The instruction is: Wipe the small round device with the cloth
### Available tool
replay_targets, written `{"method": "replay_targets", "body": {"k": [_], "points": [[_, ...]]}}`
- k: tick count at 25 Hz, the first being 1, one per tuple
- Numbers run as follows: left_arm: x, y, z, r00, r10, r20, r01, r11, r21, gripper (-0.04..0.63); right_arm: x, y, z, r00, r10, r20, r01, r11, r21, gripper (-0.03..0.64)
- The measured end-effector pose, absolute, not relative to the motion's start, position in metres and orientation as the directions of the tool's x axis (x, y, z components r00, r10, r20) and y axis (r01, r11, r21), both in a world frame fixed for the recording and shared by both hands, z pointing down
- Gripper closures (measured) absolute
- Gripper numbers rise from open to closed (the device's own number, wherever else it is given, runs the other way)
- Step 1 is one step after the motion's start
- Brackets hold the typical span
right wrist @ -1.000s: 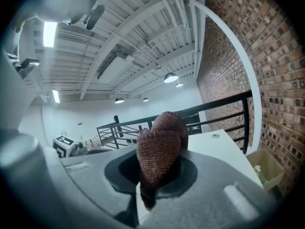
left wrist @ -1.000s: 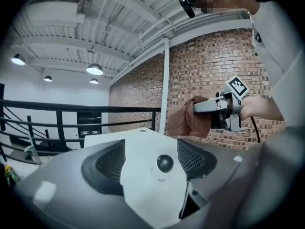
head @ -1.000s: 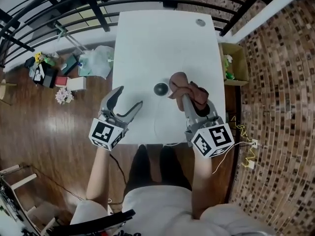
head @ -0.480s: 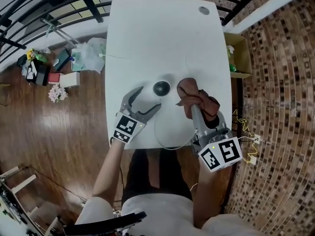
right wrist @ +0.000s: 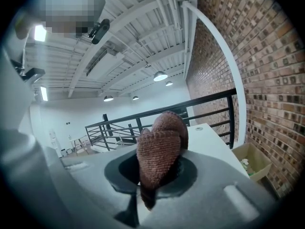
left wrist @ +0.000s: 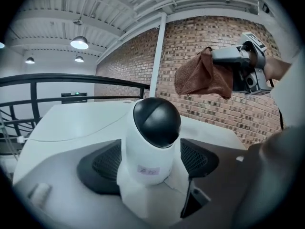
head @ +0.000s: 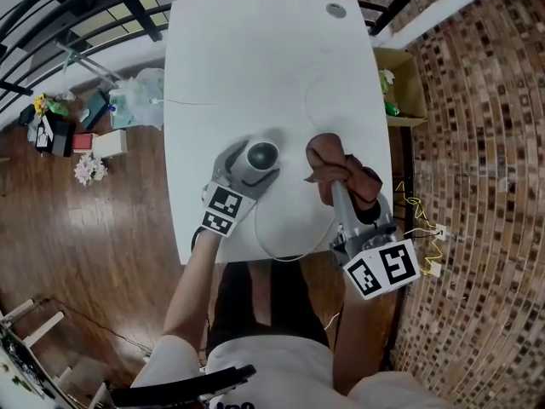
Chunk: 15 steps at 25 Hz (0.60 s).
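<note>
White surface (head: 255,58): left tongs (head: 251,165), jaws just opened wide, straddle small round camera (head: 262,153); right tongs (head: 334,181) clamp brown cloth (head: 328,156).

Glossy plastic device (head: 261,155), rough woven cloth (head: 339,167)

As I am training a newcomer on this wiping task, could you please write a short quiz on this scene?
1. True or false: the left gripper holds the cloth.
2. What stands between the left gripper's jaws? A a cup; B the small round device; C nothing.
3. What colour is the device's domed top?
Key: 1 false, the right gripper is shut on it. 2 B; those jaws have just been opening, not pressing it. 3 black.
</note>
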State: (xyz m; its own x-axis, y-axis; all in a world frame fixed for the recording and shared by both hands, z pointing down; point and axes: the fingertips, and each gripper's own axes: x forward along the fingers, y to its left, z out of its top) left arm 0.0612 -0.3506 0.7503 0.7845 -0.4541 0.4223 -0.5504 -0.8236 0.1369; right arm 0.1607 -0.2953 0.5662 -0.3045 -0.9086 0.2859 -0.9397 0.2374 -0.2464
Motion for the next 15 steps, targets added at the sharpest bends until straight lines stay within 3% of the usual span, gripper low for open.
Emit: {"method": "replay_targets", "body": {"k": [3, 10, 15], "points": [[0.065, -0.352, 0.752, 0.776, -0.463, 0.428, -0.558, -0.821, 0.122, 0.245, 0.168, -0.296, 0.564, -0.296, -0.913, 0.280, -0.942, 0.231, -0.243, 0.589], [0.065, -0.349, 0.745, 0.780, -0.424, 0.460, -0.555, -0.808, 0.198, 0.252, 0.174, -0.303, 0.548, -0.297, -0.917, 0.265, -0.942, 0.236, -0.239, 0.589], [0.069, -0.347, 0.699, 0.818, -0.389, 0.424, -0.537, -0.780, 0.321, 0.250, 0.168, -0.310, 0.514, -0.396, -0.894, 0.209, -0.902, 0.336, -0.271, 0.589]]}}
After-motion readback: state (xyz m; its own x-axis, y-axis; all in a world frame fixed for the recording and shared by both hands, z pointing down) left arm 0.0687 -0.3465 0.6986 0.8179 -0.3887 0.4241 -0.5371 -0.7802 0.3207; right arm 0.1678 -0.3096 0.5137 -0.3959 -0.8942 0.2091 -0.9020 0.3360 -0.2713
